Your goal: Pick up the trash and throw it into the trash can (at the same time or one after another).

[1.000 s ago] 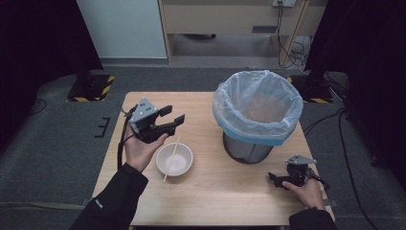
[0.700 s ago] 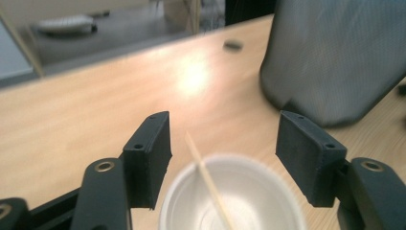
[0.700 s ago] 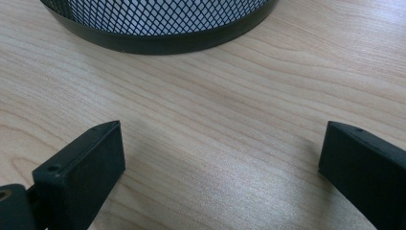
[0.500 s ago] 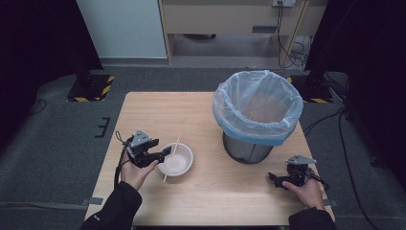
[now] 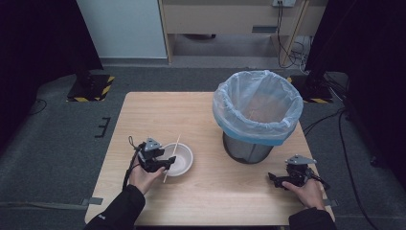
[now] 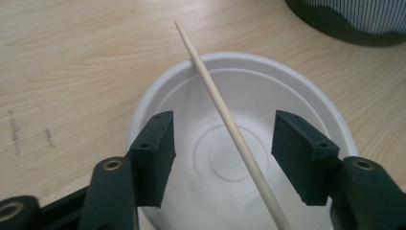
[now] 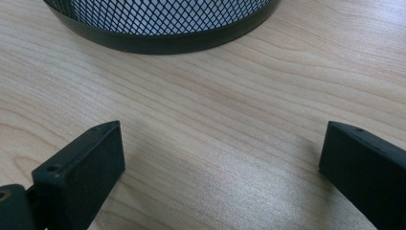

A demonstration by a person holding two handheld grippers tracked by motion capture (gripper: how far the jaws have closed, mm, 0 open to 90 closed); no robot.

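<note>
Broadly, the wooden table (image 5: 158,115) leaves open room on its left half and along the near edge, while the mesh bin (image 5: 256,115) with its pale blue liner takes up the right rear and stands tall enough to need a clear lift over its rim. Between the two hands sits the white bowl (image 5: 179,159), probably a light disposable one that would slide or tip if nudged at the rim. Across it lies the wooden stick (image 6: 225,115), thin, stiff, very light and likely to roll; one end overhangs the far rim, so mid-length over the bowl's hollow is the best place to pinch. The left gripper (image 6: 222,153) hangs right there, jaws spread on either side of the stick without touching it. The right gripper (image 5: 275,178) rests low on bare wood near the bin's base, jaws wide apart and empty
</note>
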